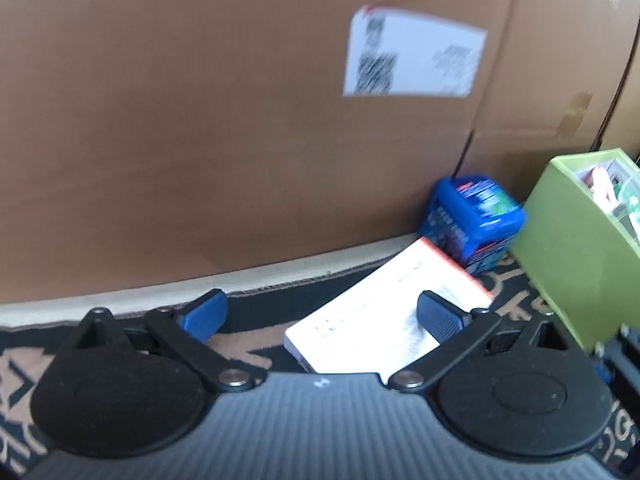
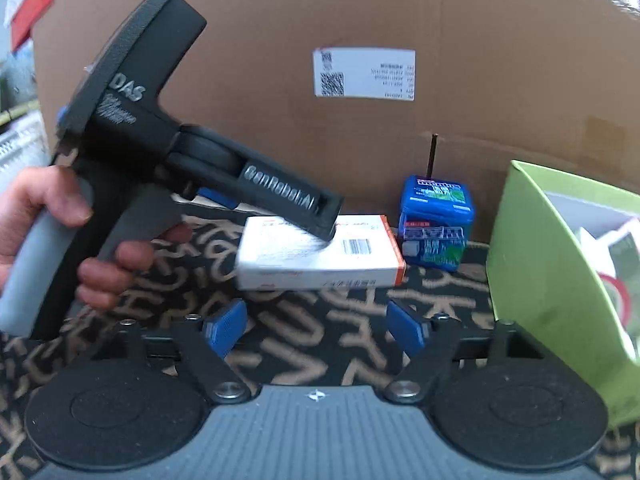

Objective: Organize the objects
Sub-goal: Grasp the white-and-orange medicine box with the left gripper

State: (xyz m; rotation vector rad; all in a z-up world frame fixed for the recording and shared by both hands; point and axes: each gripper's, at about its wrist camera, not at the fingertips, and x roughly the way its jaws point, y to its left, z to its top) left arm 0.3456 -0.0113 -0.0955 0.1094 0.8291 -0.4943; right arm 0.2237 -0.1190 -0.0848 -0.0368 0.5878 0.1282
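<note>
A flat white box with an orange end (image 1: pixel 384 312) (image 2: pixel 320 254) lies on the black patterned mat. My left gripper (image 1: pixel 320 314) is open, its blue pads on either side of the box's near part, not closed on it; the right wrist view shows the left gripper (image 2: pixel 276 206) reaching over the box's left half. A blue lidded tub (image 1: pixel 476 222) (image 2: pixel 436 224) stands just behind the box, against the cardboard. My right gripper (image 2: pixel 314 326) is open and empty, low over the mat a little in front of the box.
A green bin (image 1: pixel 576 248) (image 2: pixel 548 280) with several items inside stands at the right. A large cardboard box (image 1: pixel 200 120) (image 2: pixel 400 20) with a white label walls off the back. The patterned mat (image 2: pixel 280 344) covers the surface.
</note>
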